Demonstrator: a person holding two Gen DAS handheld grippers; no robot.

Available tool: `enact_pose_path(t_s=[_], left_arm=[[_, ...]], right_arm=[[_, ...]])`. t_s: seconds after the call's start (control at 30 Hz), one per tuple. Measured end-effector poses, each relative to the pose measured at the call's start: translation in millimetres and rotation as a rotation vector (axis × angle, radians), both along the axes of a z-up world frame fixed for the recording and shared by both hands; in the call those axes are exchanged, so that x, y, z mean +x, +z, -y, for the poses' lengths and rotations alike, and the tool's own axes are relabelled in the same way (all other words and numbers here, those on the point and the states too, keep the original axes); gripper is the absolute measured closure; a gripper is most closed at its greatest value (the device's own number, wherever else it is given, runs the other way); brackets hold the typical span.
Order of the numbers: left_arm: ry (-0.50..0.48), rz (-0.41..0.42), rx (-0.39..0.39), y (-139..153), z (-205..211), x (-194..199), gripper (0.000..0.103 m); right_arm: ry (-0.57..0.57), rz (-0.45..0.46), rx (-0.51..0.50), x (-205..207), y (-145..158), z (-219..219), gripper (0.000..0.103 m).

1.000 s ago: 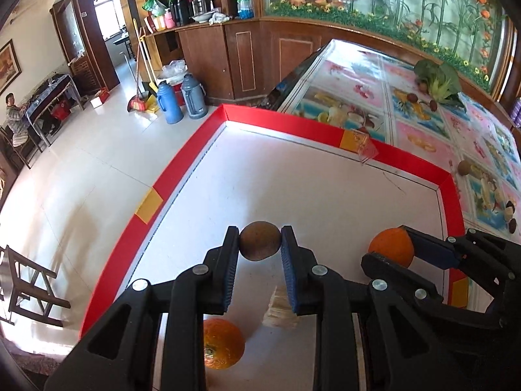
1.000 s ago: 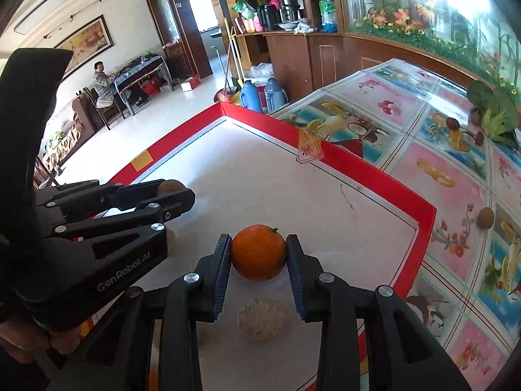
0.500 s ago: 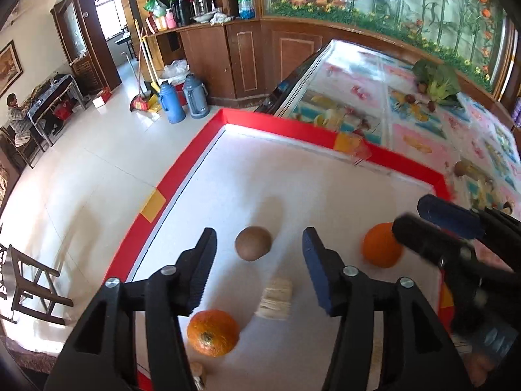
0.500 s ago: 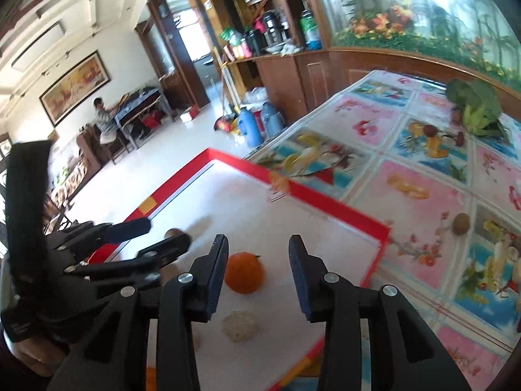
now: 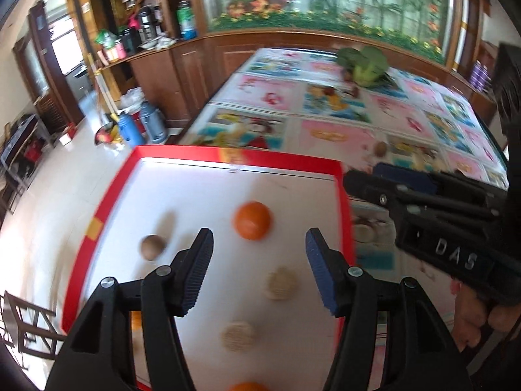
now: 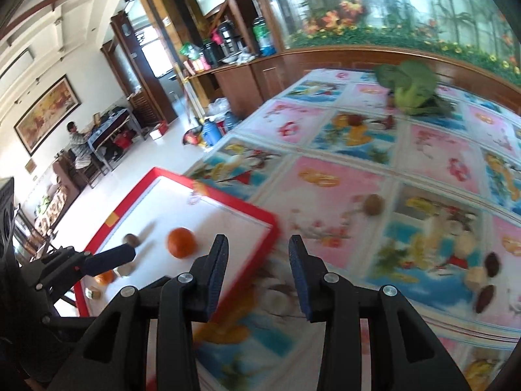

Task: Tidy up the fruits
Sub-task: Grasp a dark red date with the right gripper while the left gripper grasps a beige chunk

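Note:
A white tray with a red rim (image 5: 344, 202) holds an orange (image 5: 252, 221), a brown round fruit (image 5: 152, 247) and two pale round cakes (image 5: 281, 282). Another orange (image 5: 249, 386) shows at the bottom edge. My left gripper (image 5: 259, 244) hovers above the tray, its jaws opening with nothing between them. My right gripper (image 6: 257, 251) is open and empty over the tray's right rim (image 6: 257, 211) and the flowered tablecloth. In its view the orange (image 6: 181, 242) and brown fruit (image 6: 132, 239) lie to the left, near the left gripper (image 6: 127, 254). The right gripper (image 5: 364, 176) also shows beyond the tray's right edge.
On the tablecloth lie another brown fruit (image 6: 373, 204), a green leafy vegetable (image 6: 410, 88) and dark fruits (image 6: 491, 264). Flasks (image 5: 130, 127) stand on the floor by a wooden counter. A person (image 6: 76, 137) sits at a far table. A chair (image 5: 22, 325) stands near the tray.
The left gripper let go of the brown fruit and the right one let go of the orange. Both opened, drew back and swung right; the fruits stay on the tray.

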State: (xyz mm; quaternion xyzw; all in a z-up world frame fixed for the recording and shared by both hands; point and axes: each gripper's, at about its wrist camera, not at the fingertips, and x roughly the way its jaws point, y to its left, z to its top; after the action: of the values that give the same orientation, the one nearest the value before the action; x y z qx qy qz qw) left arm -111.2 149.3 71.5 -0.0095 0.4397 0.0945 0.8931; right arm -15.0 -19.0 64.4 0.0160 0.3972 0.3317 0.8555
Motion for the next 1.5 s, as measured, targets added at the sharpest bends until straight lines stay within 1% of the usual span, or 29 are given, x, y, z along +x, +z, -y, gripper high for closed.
enact_pose_path(t_s=[0.17,0.37,0.43,0.5,0.57,0.6,0.63,0.73,0.8,0.87,0.93,1.0,1.07,1.13,1.27,1.37,1.43,1.5], left_arm=[[-0.076,-0.03,-0.002,-5,33,6,0.042],[-0.145,-0.071,-0.006,-17,65,11,0.043],[-0.161,-0.081,-0.005,-20,73,12,0.043],[-0.177,-0.089,-0.005,-23,80,13,0.043],[-0.189,-0.094,-0.002,-25,87,16,0.041],[-0.19,-0.095,0.008,-25,91,18,0.035],[-0.199,-0.09,0.009,-25,95,19,0.033],[-0.228,-0.087,0.0,-23,107,25,0.033],[-0.25,-0.078,0.004,-19,117,28,0.033],[-0.27,-0.061,0.006,-13,125,30,0.033],[-0.288,-0.047,0.014,-8,133,34,0.033],[-0.306,-0.034,0.021,-6,139,39,0.033],[-0.31,-0.033,0.029,-6,143,44,0.033],[-0.313,-0.04,0.017,-7,146,51,0.033],[-0.329,-0.044,-0.002,-8,152,58,0.033],[-0.349,-0.049,-0.011,-8,160,65,0.033],[-0.372,-0.043,-0.016,-7,167,71,0.033],[-0.402,-0.041,-0.023,-7,176,78,0.033]], right_arm=[[-0.086,-0.007,0.005,11,3,57,0.065],[-0.256,-0.02,0.017,29,0,145,0.065],[-0.295,-0.028,0.009,33,-2,169,0.065],[-0.311,-0.034,0.002,33,-4,182,0.065],[-0.288,-0.046,-0.01,32,-7,186,0.065],[-0.272,-0.044,-0.025,31,-8,184,0.065],[-0.252,-0.04,-0.048,29,-10,180,0.065],[-0.175,-0.028,-0.111,25,-18,166,0.065],[-0.151,-0.017,-0.164,22,-25,156,0.065],[-0.148,-0.012,-0.191,23,-30,151,0.066],[-0.155,-0.008,-0.231,24,-36,147,0.069],[-0.159,-0.014,-0.258,26,-42,144,0.07],[-0.16,-0.022,-0.269,28,-46,143,0.077],[-0.171,-0.016,-0.294,30,-50,141,0.078],[-0.174,0.003,-0.301,30,-51,139,0.079],[-0.185,-0.008,-0.29,32,-49,143,0.079],[-0.206,-0.013,-0.272,33,-45,152,0.079],[-0.232,-0.005,-0.232,32,-35,165,0.079]])
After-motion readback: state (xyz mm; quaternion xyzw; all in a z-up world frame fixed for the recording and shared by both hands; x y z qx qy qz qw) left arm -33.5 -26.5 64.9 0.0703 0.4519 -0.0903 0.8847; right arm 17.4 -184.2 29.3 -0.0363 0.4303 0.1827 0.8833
